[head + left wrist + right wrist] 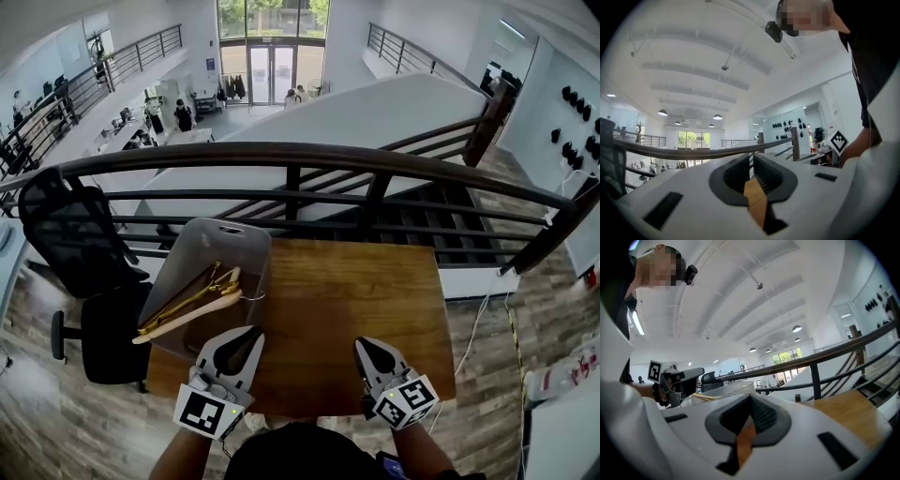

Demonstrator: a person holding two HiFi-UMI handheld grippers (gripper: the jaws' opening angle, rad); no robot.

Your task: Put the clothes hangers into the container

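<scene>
Wooden planking is being shown as the top of the surface, which is being bordered on its far side by a dark curved railing above an open hall. At the surface's left edge a grey see-through container is being carried. The wooden clothes hangers with their metal hooks are lying inside it, with their near ends sticking out over its rim. A black office chair is standing on the floor just beside the container.

The left gripper is being held over the near edge of the surface, close to the container's near corner. Its fingers are being kept clenched together with nothing between them. The right gripper is being held over the same near edge, further to the right, and its fingers are likewise being pressed together on nothing.

On each gripper a cube is being carried, and only a black-and-white square pattern can be made out on it.
</scene>
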